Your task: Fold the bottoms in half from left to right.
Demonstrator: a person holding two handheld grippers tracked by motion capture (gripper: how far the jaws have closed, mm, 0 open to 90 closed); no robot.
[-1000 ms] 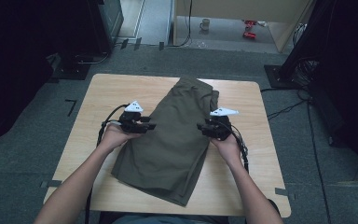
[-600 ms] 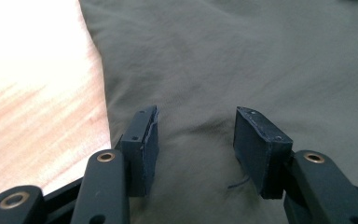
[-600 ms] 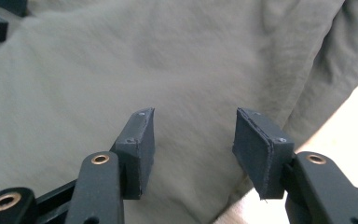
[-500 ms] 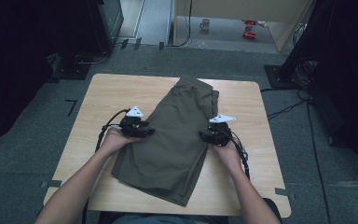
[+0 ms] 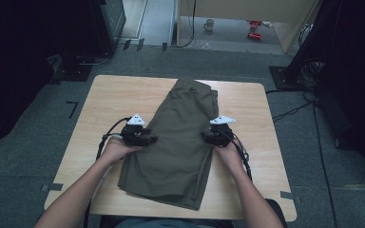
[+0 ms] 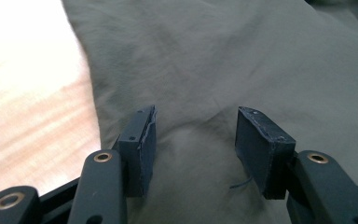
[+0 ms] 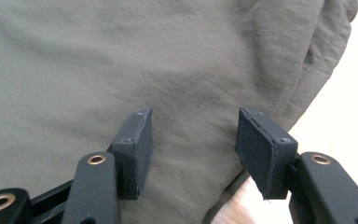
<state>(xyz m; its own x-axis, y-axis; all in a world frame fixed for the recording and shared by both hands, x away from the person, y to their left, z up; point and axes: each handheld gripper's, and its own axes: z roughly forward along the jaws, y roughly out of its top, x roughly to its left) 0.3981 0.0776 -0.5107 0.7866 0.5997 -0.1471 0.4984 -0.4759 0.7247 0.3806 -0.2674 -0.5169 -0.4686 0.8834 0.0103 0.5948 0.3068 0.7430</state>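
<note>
lying folded along the middle of the wooden table (image 5: 104,95), the olive shorts (image 5: 180,128) have one gripper at each side edge. the left gripper (image 6: 193,140) and the right gripper (image 7: 193,140) have just been opening; their jaws stand apart over the cloth, and it seems the pads do not press it.

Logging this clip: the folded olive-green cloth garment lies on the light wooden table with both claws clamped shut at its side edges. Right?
Not quite. Both gripper views show the left claw and right claw open, pads apart over the folded olive-green cloth garment. It does lie on the light wooden table.
</note>
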